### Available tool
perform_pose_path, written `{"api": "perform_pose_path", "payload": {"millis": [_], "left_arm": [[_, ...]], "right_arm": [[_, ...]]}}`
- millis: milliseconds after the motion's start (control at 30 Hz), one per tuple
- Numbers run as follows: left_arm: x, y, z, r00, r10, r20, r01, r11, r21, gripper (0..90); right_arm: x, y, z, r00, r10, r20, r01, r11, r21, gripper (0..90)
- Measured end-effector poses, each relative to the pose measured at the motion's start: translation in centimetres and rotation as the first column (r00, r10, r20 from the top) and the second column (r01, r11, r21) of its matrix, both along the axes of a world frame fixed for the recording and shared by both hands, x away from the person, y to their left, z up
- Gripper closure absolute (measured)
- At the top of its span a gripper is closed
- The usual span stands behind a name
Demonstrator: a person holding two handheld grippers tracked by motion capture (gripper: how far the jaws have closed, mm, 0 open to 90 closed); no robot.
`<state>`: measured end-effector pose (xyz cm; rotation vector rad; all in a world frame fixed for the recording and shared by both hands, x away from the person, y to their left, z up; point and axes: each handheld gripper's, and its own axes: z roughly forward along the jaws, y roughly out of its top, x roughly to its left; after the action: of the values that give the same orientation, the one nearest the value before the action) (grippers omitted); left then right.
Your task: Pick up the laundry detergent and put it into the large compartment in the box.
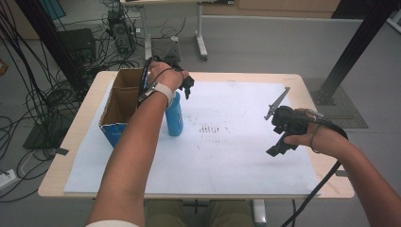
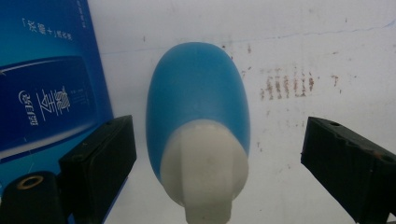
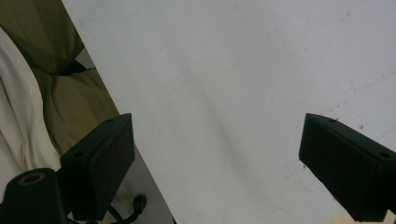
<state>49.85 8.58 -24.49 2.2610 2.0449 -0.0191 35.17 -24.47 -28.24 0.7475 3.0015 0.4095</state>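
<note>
1. A blue bottle (image 1: 174, 118) with a white cap stands upright on the white sheet (image 1: 227, 156) that covers the worktop (image 1: 71, 142), towards the left side and just beside an open cardboard box (image 1: 124, 97).
2. The box sits at the far left of the sheet; its outside is blue with printed lettering, and its flaps stand open.
3. The person's left hand holds the left tool (image 1: 185, 85) directly over the bottle, pointing down at it.
4. In the left gripper view the bottle (image 2: 198, 126) is seen from above, its white cap (image 2: 205, 163) lying between the two black jaws; both jaws stand clear of it with gaps on either side, so the tool is released and grasps nothing.
5. The blue side of the box (image 2: 44, 79) shows at the left of that view, close to the bottle.
6. Brownish smudges (image 1: 213, 128) mark the sheet to the right of the bottle.
7. The right tool (image 1: 283, 137) is held above the right part of the sheet, well apart from the bottle.
8. In the right gripper view its jaws are spread wide over bare white sheet (image 3: 243, 93), with nothing between them: released too.
</note>
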Motion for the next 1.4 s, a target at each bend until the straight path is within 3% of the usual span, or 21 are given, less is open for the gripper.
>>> {"api": "perform_pose_path", "payload": {"millis": [333,1400], "left_arm": [[-0.1,0.1,-0.9,0.9999,0.009,-0.011,-0.009,0.9999,-0.005,10.4],[-0.2,0.1,-1.1,0.9998,0.019,0.003,-0.019,0.9997,0.017,10.3]], "right_arm": [[-0.1,0.1,-0.3,1.0,0.004,-0.004,-0.004,1.0,0.005,10.6],[0.0,0.1,-0.4,1.0,0.002,-0.004,-0.002,1.0,0.011,10.6]]}}
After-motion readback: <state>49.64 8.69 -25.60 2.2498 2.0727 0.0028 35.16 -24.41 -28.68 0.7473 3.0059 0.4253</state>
